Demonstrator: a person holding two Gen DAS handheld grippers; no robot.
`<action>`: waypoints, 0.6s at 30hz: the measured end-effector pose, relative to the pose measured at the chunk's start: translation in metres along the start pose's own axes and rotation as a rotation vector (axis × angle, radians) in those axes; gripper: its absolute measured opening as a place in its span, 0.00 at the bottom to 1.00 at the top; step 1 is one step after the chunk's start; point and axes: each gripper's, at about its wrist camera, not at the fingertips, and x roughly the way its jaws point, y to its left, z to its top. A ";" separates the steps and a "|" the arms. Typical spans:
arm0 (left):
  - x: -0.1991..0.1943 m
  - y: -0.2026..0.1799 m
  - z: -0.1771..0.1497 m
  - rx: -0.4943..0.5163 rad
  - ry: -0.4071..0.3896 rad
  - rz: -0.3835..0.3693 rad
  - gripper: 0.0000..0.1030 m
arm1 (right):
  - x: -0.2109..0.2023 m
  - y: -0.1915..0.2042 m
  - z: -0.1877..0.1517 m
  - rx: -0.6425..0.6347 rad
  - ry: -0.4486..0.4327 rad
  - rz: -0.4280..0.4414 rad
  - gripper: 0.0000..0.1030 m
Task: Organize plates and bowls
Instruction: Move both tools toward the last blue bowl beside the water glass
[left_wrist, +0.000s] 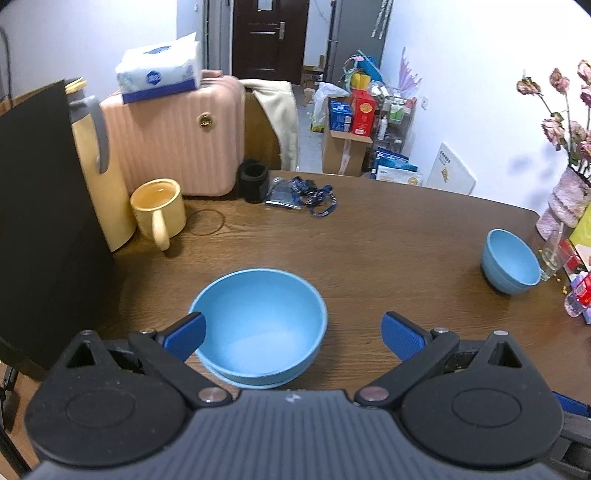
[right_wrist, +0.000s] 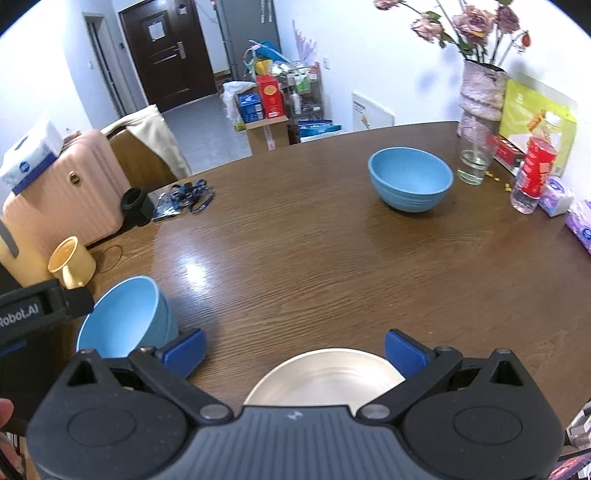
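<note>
**Lining up on the near bowl**

My left gripper (left_wrist: 293, 332) hangs just above the near bowl (left_wrist: 258, 325), jaws released and wide; the left finger sits at the bowl's left rim, the right one well clear of it. In this view the bowl seems to rest on a blue plate (left_wrist: 255, 384) whose edge peeks out beneath; I cannot be sure.

My right gripper (right_wrist: 295, 350) is also spread, holding nothing, poised over a metal plate (right_wrist: 325, 373) at the near edge of the bench (right_wrist: 314, 258). The far bowl (right_wrist: 410, 179) stands alone far right, just beside a glass (right_wrist: 474, 158) and a vase (right_wrist: 480, 92).

I judge the step to be an approach: nothing is gripped yet. Next I would bring one finger inside the near bowl's wall and one outside, close on the rim, then lift it straight. The rim is thin and smooth, so a shallow bite might slip. Both tools point forward and down, roughly level.
</note>
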 end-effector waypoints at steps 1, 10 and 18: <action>-0.001 -0.005 0.001 0.006 0.000 -0.003 1.00 | -0.001 -0.004 0.001 0.007 -0.001 -0.004 1.00; 0.014 -0.045 0.014 0.081 0.009 -0.052 1.00 | 0.005 -0.037 0.018 0.097 -0.002 -0.043 1.00; 0.038 -0.070 0.037 0.142 0.020 -0.096 1.00 | 0.020 -0.056 0.040 0.167 -0.014 -0.086 1.00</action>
